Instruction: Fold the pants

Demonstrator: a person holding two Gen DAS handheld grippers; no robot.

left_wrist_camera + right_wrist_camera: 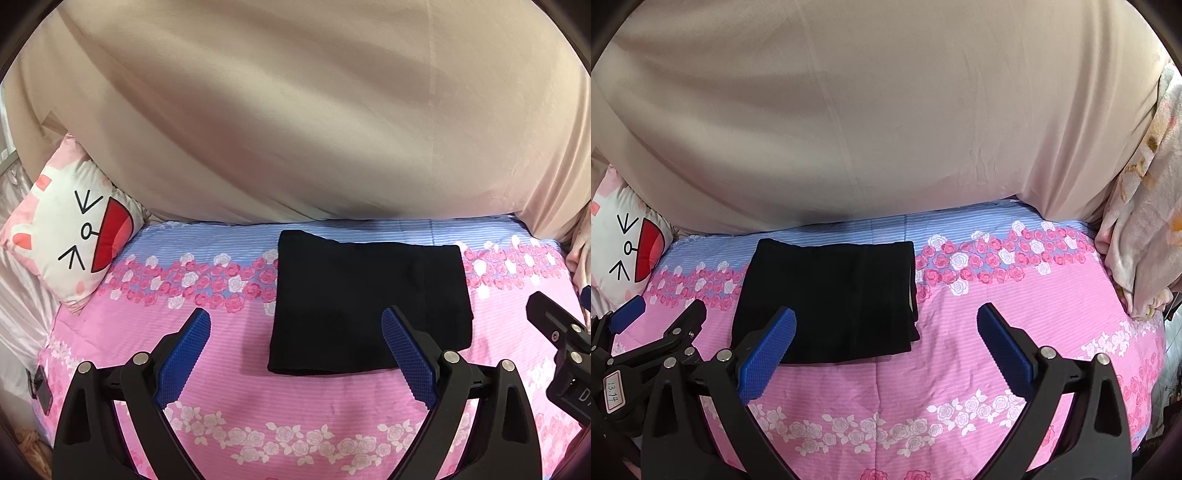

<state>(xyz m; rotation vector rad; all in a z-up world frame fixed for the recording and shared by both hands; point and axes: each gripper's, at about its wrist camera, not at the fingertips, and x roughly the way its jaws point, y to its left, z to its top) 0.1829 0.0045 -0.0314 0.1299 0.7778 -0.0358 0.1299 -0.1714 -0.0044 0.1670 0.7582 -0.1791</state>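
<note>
The black pants (369,299) lie folded into a compact rectangle on the pink floral bedspread (229,373); they also show in the right wrist view (827,295). My left gripper (295,354) is open and empty, held above the near edge of the pants. My right gripper (886,354) is open and empty, just right of the pants' near right corner. The right gripper's body shows at the right edge of the left wrist view (561,343), and the left gripper at the left of the right wrist view (657,332).
A white and pink cartoon-face pillow (74,236) leans at the bed's left. A beige curtain (295,110) hangs behind the bed. A pale patterned blanket (1141,221) hangs at the right. A small dark object (40,387) sits at the left bed edge.
</note>
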